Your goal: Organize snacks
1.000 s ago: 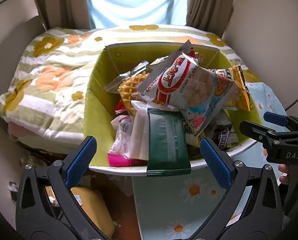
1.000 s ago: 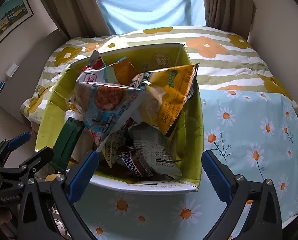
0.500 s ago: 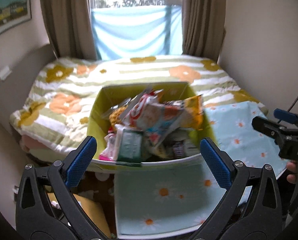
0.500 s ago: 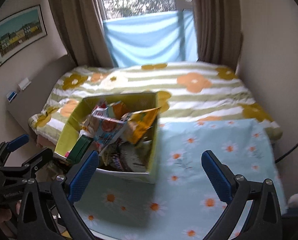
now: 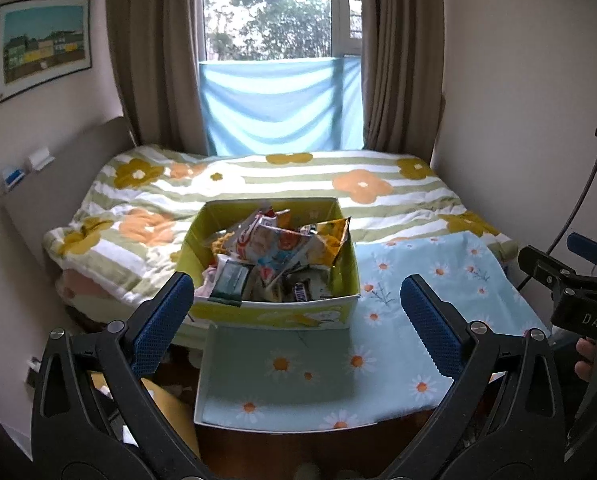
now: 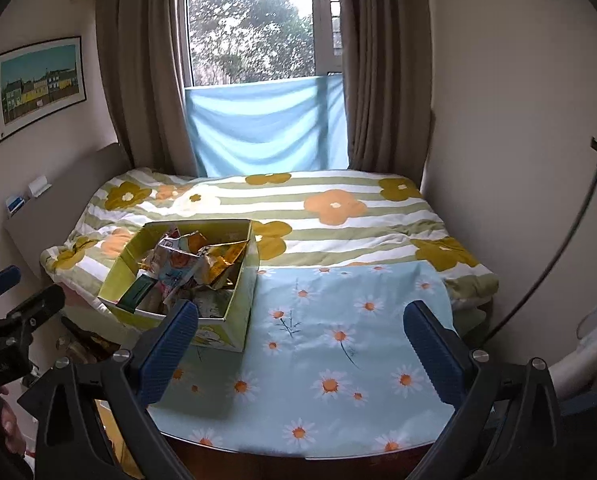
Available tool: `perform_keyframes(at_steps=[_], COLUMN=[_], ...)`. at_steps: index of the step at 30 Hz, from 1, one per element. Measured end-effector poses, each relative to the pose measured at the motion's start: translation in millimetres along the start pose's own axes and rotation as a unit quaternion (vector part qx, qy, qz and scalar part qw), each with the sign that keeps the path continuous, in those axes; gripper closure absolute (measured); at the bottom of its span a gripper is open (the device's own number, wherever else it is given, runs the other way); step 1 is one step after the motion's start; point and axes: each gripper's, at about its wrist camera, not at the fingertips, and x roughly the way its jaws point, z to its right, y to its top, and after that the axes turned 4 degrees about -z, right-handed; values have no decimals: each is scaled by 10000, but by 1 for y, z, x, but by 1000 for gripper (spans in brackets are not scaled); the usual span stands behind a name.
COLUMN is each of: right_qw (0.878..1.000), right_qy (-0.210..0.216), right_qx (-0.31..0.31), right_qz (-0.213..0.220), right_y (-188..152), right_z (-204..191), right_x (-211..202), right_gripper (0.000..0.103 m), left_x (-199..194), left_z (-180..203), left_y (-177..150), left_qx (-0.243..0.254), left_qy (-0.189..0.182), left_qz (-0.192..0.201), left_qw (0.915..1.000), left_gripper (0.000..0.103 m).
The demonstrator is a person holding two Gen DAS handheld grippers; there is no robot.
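Quilted bed [image 5: 258,184] with stripes and flowers; a smooth daisy-print cloth [image 6: 338,344] covers the table beside it. The yellow-green cardboard box [image 5: 274,314], rectangular, long axis toward the window, sits at the cloth's left rear, heaped with crinkled foil snacks [image 5: 282,248]. Left gripper [image 5: 296,316] and right gripper [image 6: 300,340] hover with jaws spread, empty.

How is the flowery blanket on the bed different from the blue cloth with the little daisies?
The blanket has green and white stripes with big orange and mustard flowers; the daisy cloth is plain light blue with small white daisies. The blanket looks puffy and rumpled; the daisy cloth lies thin and flat. The yellow-green snack box rests mostly on the daisy cloth, with its far end over the blanket. Both have flower prints.
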Motion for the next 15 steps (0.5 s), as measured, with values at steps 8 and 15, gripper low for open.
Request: perform_keyframes(at_steps=[8, 15], right_qw=[9996, 9992], right_qy=[-127, -134], right_qx=[-16, -1], right_qz=[248, 372], right_y=[-11, -12], right_z=[2, -2], right_x=[-22, -29], right_gripper=[1, 1], left_x=[-14, -22], left_z=[0, 0], left_y=[-7, -10], left_qx=[-19, 46], left_qy=[-179, -128], left_qz=[92, 205], left_qw=[9998, 9997], left_gripper=[0, 0])
